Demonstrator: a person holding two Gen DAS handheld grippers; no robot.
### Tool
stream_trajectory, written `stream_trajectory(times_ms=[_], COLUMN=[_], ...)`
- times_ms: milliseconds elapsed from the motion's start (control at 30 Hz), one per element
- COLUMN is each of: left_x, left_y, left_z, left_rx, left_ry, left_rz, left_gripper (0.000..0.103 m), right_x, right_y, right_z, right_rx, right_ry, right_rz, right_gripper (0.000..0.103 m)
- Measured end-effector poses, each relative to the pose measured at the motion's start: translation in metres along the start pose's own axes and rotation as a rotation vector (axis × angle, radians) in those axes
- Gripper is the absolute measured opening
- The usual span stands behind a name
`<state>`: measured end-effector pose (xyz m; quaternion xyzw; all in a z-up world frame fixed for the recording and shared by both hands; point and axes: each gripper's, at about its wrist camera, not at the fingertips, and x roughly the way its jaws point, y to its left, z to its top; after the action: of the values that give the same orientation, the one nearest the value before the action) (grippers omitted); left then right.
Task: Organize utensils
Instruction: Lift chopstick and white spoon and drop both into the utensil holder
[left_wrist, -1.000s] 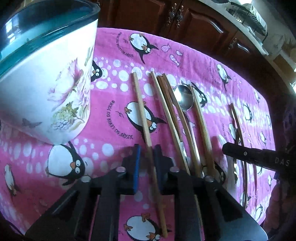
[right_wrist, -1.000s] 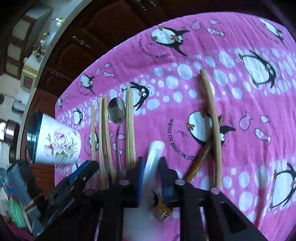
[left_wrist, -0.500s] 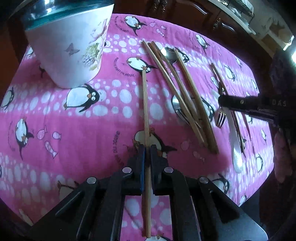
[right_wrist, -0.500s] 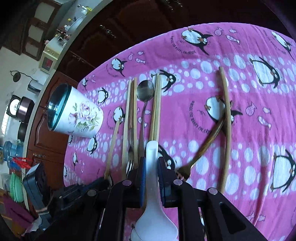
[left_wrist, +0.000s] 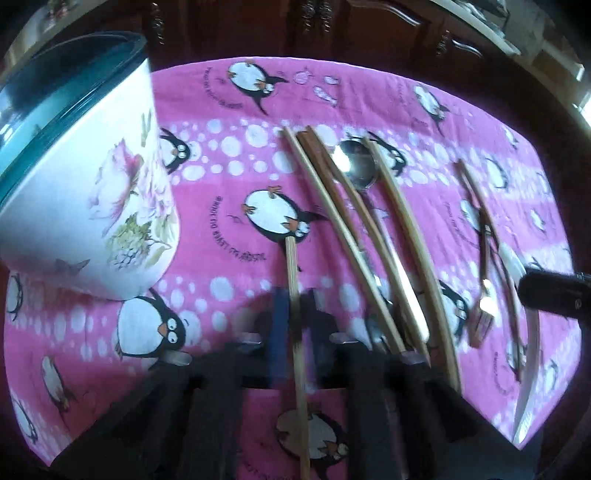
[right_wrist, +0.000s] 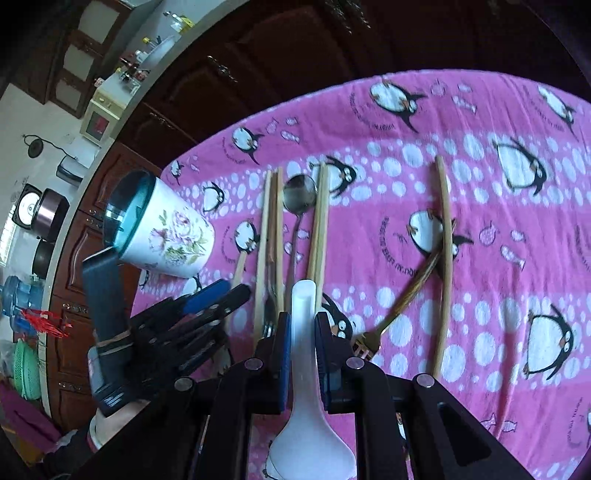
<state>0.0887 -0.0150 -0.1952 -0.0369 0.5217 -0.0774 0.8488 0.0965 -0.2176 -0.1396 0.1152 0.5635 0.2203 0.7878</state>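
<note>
Left hand-held gripper (left_wrist: 293, 317): closed on chopstick (left_wrist: 291, 266)
Right hand-held gripper (right_wrist: 303, 332): closed on white spoon (right_wrist: 304, 369)
Cup (right_wrist: 162, 232): nothing seen inside
Left over: other utensils on desk

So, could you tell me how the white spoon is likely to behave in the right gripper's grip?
The white spoon looks glossy, so it may slip. The right gripper is shut on its narrow handle while the bowl hangs behind the pads, so it could pivot. It looks ceramic or hard plastic, probably stiff and possibly brittle if dropped.
</note>
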Motion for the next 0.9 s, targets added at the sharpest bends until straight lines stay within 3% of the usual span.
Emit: stream_trajectory(times_ms=[133,367,633,900], left_x=[-0.029,-0.106,-0.200,-0.278], left_y=[0.014,0.043,0.072,0.098], left_z=[-0.006,-0.011,-0.011,0.027], left_rx=[-0.046,-0.089,-0.091,-0.096], left_ry=[-0.033,-0.157,-0.323,-0.495], left_rz=[-0.096,-0.195,-0.196,-0.141], left_gripper=[0.004,0.004,0.004,0.004], right_x=[-0.013,-0.026,-0.034,-0.030], right_y=[0.014,0.045,0.095,0.163], right_z=[0.003,0.010,0.025,0.065], right_rx=[-0.036,-0.099,-0.176,-0.277], right_ry=[-0.037,-0.097,-0.172,-0.301], right_rz=[0.013,0.050,0.135,0.225], right_gripper=[0.012,0.012,0.012,0.012])
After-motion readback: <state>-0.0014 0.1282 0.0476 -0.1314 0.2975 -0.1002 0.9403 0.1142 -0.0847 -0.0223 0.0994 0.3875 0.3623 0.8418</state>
